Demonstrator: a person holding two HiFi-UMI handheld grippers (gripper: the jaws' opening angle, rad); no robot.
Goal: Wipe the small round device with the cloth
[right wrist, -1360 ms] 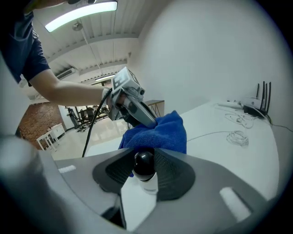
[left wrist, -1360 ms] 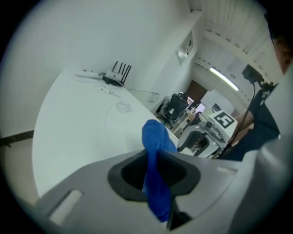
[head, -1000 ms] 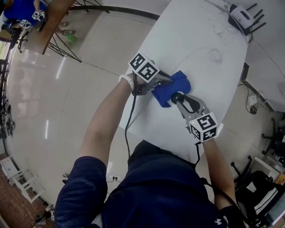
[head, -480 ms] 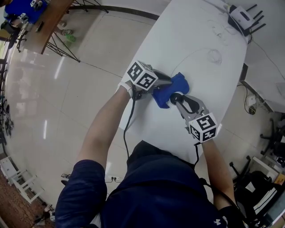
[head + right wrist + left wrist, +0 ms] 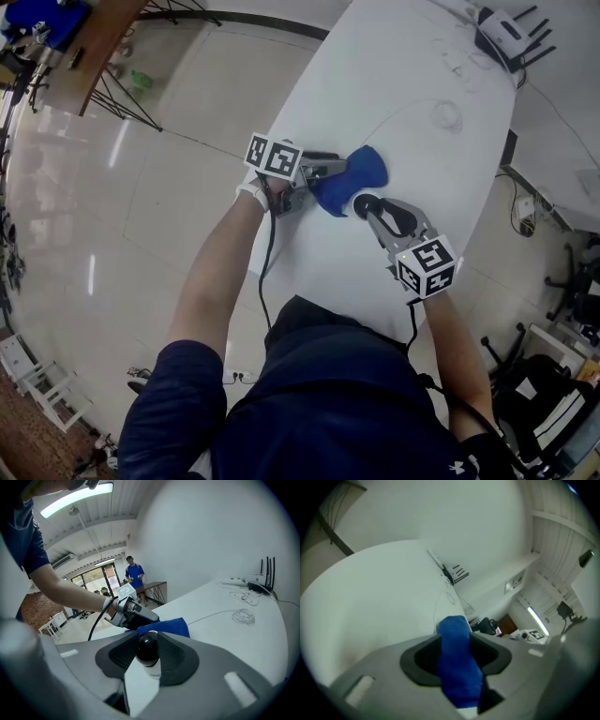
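Note:
The blue cloth (image 5: 352, 175) lies bunched on the white table (image 5: 412, 84), one end running between the jaws of my left gripper (image 5: 327, 170). In the left gripper view the cloth (image 5: 457, 667) fills the gap between the pads while those jaws are opening. The small round device (image 5: 362, 203), a black dome on a white base, sits just right of the cloth. My right gripper (image 5: 369, 210) is shut on it, and the device (image 5: 148, 651) shows pinched between both pads in the right gripper view. The cloth (image 5: 165, 626) touches the device's far side.
A white router with black antennas (image 5: 511, 33) and a loose coil of white cable (image 5: 448, 114) lie at the table's far end. The table's left edge runs close beside my left gripper, with tiled floor below. A person (image 5: 134, 575) stands far off by another table.
My left gripper has drawn back to the left toward the table edge, pulling the cloth with it and bunching it narrower. The right gripper and the device have hardly shifted.

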